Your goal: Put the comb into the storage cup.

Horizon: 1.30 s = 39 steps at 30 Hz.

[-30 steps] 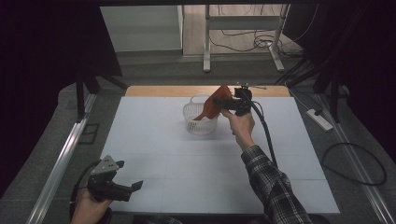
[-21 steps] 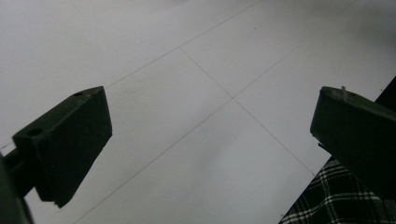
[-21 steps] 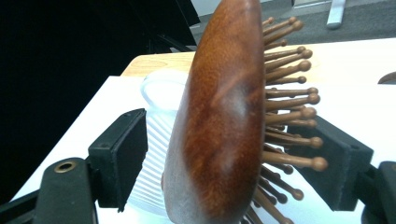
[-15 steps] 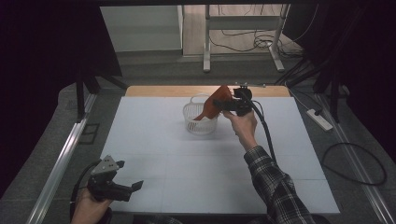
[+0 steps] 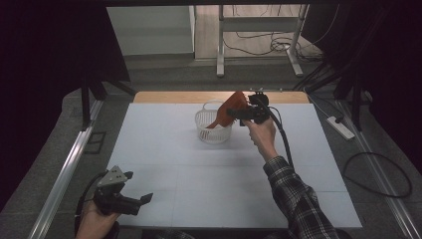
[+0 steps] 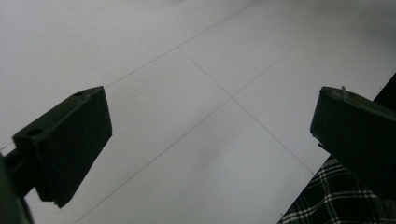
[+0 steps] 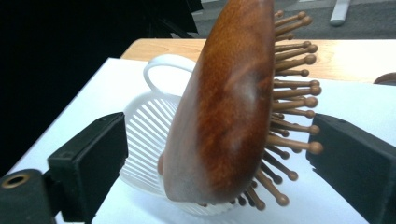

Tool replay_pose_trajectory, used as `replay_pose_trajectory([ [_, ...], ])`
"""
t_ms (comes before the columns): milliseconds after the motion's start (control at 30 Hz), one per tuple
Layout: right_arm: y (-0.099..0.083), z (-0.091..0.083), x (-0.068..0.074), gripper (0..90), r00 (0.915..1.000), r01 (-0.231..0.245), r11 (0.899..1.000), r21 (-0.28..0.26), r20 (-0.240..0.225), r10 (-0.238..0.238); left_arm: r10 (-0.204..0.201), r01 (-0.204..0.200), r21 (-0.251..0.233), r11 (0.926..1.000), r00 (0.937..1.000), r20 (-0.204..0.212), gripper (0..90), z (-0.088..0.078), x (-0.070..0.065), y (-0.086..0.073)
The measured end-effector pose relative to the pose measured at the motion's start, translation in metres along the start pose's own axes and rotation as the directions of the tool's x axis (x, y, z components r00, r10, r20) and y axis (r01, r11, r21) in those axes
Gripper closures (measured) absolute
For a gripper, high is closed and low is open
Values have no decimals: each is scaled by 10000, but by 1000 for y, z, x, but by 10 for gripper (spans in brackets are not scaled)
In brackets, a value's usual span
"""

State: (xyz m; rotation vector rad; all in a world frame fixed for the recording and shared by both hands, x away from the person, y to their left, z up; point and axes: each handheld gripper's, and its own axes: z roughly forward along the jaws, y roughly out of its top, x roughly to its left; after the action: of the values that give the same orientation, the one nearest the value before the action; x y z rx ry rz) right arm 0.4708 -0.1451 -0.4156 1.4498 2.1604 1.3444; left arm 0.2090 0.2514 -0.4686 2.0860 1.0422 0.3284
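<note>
Your right gripper [image 7: 217, 154] has just been opening its fingers; the wooden hairbrush [image 7: 224, 102] stands between them, unpressed, leaning in the white basket [image 5: 214, 127] at the tabletop's [image 5: 164, 144] twelve o'clock. Left gripper [image 5: 130, 199] fingers spread, empty.

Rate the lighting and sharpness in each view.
High view: dim, black at the edges, the table evenly lit. Left gripper view: soft grey light, jaws slightly blurred. Right gripper view: the brush sharp with a faint sheen, the basket washed out, the left side black.
</note>
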Motion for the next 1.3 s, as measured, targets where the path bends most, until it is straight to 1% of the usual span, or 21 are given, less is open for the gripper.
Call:
replay_pose_trajectory([
  [67, 0, 0, 0, 40, 10000, 57, 10000, 27, 13, -58, -12, 12, -8, 10000, 10000, 4, 0, 0, 0, 0],
  [133, 0, -2, 1, 34, 9995, 291, 9996, 66, 90, -291, -35, 35, -32, 10000, 10000, -1, 0, 0, 0, 0],
  [167, 0, -2, 1, 34, 9995, 291, 9996, 66, 90, -291, -75, 75, -70, 9999, 10000, -6, 0, 0, 0, 0],
  [200, 0, -3, 1, 24, 9991, 431, 9990, 121, 59, -432, -70, 69, -77, 9999, 10000, -41, 0, -1, 0, 0],
  [367, 0, -6, 1, 18, 9972, 747, 9969, 243, 67, -748, -110, 109, -106, 9999, 9999, -73, 0, -2, 1, 0],
  [400, 0, -6, 1, 18, 9972, 747, 9969, 243, 67, -748, -110, 109, -106, 9999, 9999, -73, 0, -2, 1, 0],
  [433, 0, -6, 2, 17, 9967, 805, 9965, 236, 69, -807, -187, 186, -157, 9997, 9998, -58, 0, -2, 1, 0],
  [533, -1, -9, 3, 7, 9939, 1092, 9935, 322, 103, -1096, -258, 256, -241, 9994, 9996, -87, 0, -3, 1, 0],
  [700, -2, -11, 5, 0, 9882, 1499, 9872, 543, 244, -1514, -142, 136, -223, 9997, 9995, -297, 0, -4, 1, -1],
  [833, -5, -12, 5, 0, 9832, 1782, 9822, 599, 294, -1802, -87, 79, -179, 9998, 9990, -440, 0, -3, 0, 0],
  [933, -8, -14, 5, 0, 9808, 1912, 9800, 558, 287, -1930, -72, 66, -109, 9999, 9987, -497, 0, -3, 0, -1],
  [1100, -12, -16, 5, 0, 9783, 2035, 9773, 590, 269, -2053, -126, 126, -13, 9999, 9981, -603, 0, -3, 1, -1],
  [1167, -14, -18, 5, 0, 9758, 2162, 9736, 738, 164, -2179, -205, 205, 6, 9998, 9981, -587, 0, -3, 2, -1],
  [1200, -16, -19, 5, 0, 9724, 2305, 9694, 849, 168, -2326, -238, 239, 13, 9997, 9982, -557, 0, -3, 3, -1],
  [1233, -16, -19, 5, 0, 9724, 2305, 9694, 849, 168, -2326, -287, 289, 28, 9996, 9981, -542, 0, -3, 3, -1],
  [1300, -18, -20, 5, 0, 9689, 2445, 9656, 881, 171, -2469, -354, 356, 33, 9994, 9980, -527, 0, -3, 4, -1],
])
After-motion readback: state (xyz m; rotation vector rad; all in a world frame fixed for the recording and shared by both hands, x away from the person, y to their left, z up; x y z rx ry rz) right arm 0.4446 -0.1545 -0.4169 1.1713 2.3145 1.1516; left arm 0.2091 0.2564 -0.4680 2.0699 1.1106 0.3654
